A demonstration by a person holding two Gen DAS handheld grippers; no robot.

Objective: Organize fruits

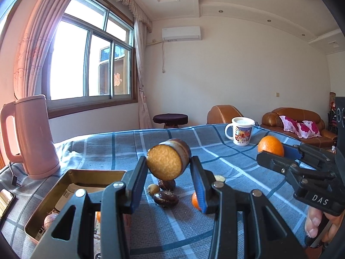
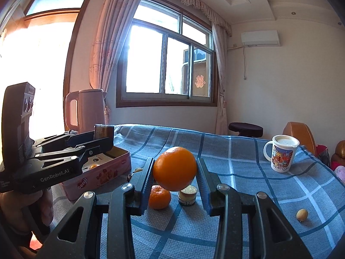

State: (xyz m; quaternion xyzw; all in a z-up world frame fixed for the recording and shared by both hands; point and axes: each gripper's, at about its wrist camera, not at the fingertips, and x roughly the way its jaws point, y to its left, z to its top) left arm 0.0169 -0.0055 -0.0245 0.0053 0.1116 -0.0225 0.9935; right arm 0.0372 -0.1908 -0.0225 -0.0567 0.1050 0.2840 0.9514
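Observation:
In the left wrist view my left gripper (image 1: 168,161) is shut on a short round piece (image 1: 168,159) with brown skin and a yellow cut face, held above the checked cloth. From the right wrist view the same gripper (image 2: 103,138) and piece (image 2: 104,130) hang over the open pink tin (image 2: 101,172). My right gripper (image 2: 175,172) is shut on a large orange (image 2: 174,168), lifted off the table; the left wrist view shows that gripper (image 1: 272,153) and orange (image 1: 270,144) at the right. On the cloth lie a mandarin (image 2: 158,196), a second cut piece (image 2: 187,195) and a small yellow fruit (image 2: 301,214).
Two dark brown fruits (image 1: 166,197) and a small yellow one (image 1: 153,188) lie below the left fingers. The tin (image 1: 71,185) holds some items. A pink kettle (image 1: 32,138) stands at the back left, a lidded mug (image 2: 281,153) at the back right. A person's hand (image 1: 317,222) grips the right handle.

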